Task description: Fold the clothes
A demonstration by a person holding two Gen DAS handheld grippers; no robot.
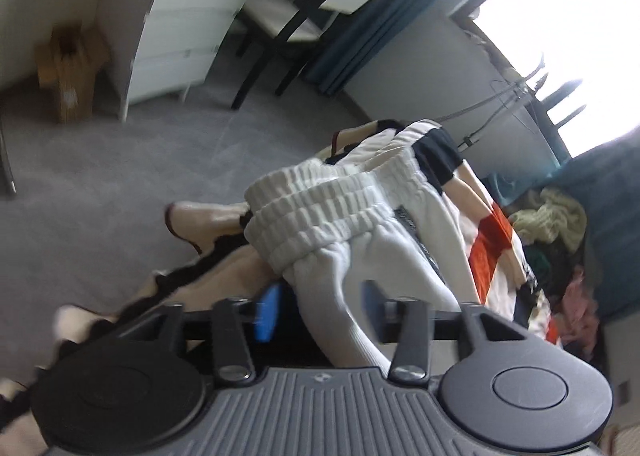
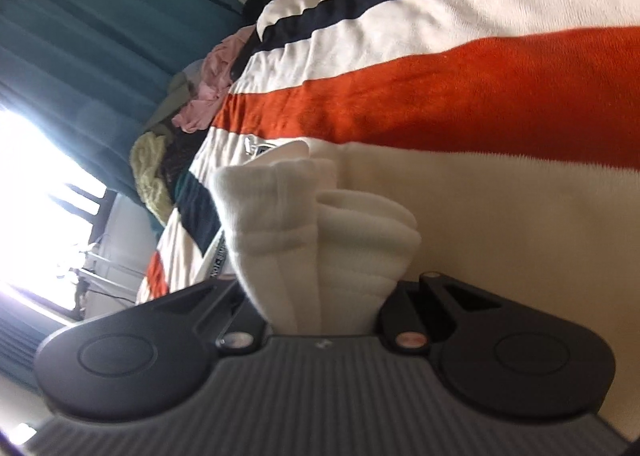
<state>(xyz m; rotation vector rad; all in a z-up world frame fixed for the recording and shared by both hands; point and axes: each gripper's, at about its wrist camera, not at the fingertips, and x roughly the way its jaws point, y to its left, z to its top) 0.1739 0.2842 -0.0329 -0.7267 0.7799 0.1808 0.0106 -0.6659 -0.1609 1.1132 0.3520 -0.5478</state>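
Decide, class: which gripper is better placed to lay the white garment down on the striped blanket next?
Probably the right gripper: it is shut on the white garment above the striped blanket. The left gripper is open.

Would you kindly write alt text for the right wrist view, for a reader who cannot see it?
The right gripper is shut on bunched white fleece clothing, above a cream blanket with orange and navy stripes. A heap of clothes lies by teal curtains.

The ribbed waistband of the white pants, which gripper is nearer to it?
Left. The waistband lies just ahead of the left gripper, whose open fingers straddle the cloth below it. The right gripper is shut on a different, bunched part of the pants.
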